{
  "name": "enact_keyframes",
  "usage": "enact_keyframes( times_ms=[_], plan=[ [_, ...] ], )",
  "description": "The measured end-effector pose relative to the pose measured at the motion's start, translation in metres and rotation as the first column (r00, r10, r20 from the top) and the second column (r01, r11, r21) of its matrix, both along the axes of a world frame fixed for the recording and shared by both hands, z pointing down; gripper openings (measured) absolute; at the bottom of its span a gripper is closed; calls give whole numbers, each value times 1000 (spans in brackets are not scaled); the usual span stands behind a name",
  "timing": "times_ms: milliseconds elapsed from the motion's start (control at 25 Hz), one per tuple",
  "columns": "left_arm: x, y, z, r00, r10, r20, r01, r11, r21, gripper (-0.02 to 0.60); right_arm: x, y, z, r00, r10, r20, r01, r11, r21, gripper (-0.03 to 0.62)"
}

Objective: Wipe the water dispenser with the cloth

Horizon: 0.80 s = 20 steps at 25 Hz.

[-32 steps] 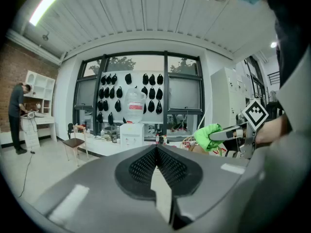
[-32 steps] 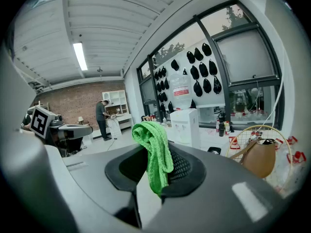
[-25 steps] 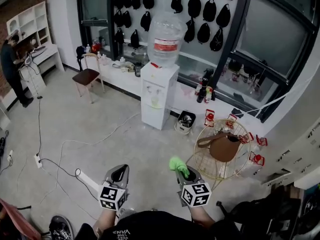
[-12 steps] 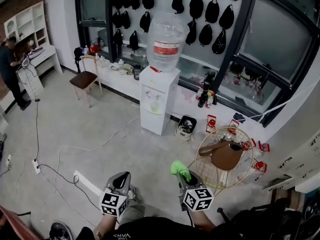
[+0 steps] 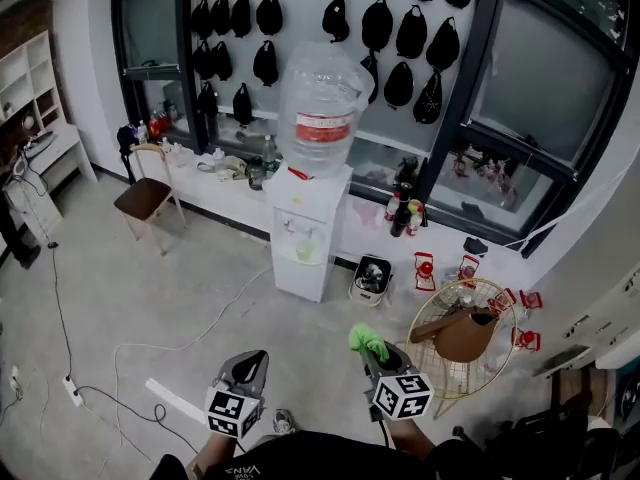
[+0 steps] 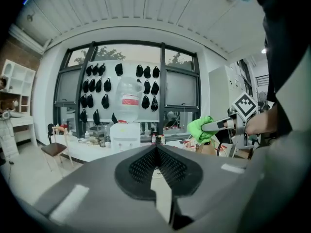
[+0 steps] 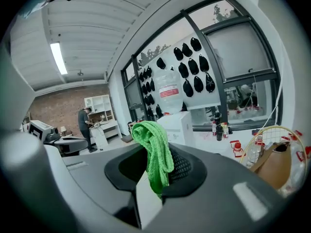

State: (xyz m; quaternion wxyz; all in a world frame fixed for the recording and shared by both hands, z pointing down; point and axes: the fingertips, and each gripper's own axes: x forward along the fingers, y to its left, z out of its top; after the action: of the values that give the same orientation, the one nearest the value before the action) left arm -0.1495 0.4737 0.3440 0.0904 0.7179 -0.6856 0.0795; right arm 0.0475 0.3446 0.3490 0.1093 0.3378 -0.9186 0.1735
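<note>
White water dispenser (image 5: pixel 303 230) centre frame, right gripper (image 5: pixel 372 358) lower right clamped on green cloth (image 5: pixel 364 339), left gripper (image 5: pixel 246 368) lower left, jaws together and empty, both well apart from it

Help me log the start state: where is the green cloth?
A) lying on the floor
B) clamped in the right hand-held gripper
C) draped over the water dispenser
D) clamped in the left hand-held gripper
B: the right gripper view shows the green cloth pinched between the jaws of the right hand-held gripper; the left hand-held gripper is shut on nothing.
</note>
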Motion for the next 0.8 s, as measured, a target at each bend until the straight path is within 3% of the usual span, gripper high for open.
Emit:
enact_keyframes(
  times_ms=[280,480,800],
  plan=[
    [-54,-62,2,993,113,35,-112,993,-40,2,-40,-51,6,995,95,5,-95,995,-26,97],
    [-60,-112,9,987,160,18,-159,985,-74,2,-43,-99,14,991,137,-14,-137,989,-61,97],
    [-53,-216,20,993,114,-1,-114,990,-79,2,-52,-202,29,998,43,-54,-47,996,-72,97]
  ],
)
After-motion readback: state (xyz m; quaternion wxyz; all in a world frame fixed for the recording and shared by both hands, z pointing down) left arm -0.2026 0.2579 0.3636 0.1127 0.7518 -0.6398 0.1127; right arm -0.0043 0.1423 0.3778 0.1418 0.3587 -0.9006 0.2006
